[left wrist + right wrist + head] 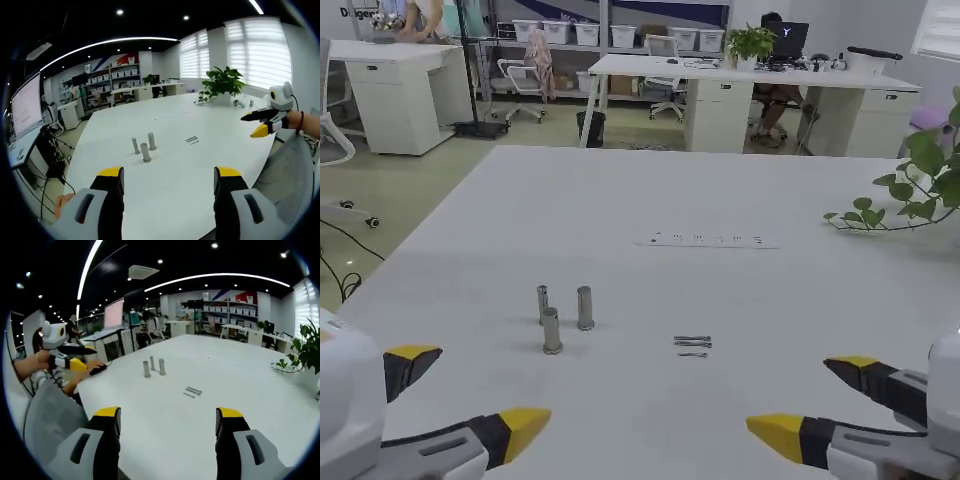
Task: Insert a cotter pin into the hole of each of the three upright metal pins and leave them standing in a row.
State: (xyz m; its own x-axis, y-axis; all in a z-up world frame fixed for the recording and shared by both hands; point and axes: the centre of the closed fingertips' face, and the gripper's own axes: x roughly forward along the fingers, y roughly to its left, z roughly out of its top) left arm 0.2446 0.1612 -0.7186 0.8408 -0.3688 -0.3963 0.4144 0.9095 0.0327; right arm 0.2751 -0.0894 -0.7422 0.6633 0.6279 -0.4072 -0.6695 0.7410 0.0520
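Seems to be at the very start, with no cotter pin fitted as far as can be told; calls first for fetching one. Note the left gripper (470, 390) low at the left of the head view, jaws spread wide on nothing, and the right gripper (810, 398) low at the right, jaws likewise apart and empty, both over the near part of the table (770, 300). Find the cotter pins (692, 344) lying flat near the middle of the table, right of the metal pins (585, 307) and well apart from either gripper: two side by side, a third just in front. Go for that front one with the right gripper, descending steeply and pinching across its width, leaving the leg end free for threading. Check head from legs on closing in; too small to tell from here. Brace a metal pin low on its shaft with the left gripper before pushing, guarding against a topple off so narrow a base. Turn the cross hole, not made out at this range, toward the incoming cotter pin.

Look for three short, dull-grey cylinders standing upright left of centre, in a loose triangle rather than a row: two behind, one nearer, close yet not touching, the rear left one apparently slimmer.
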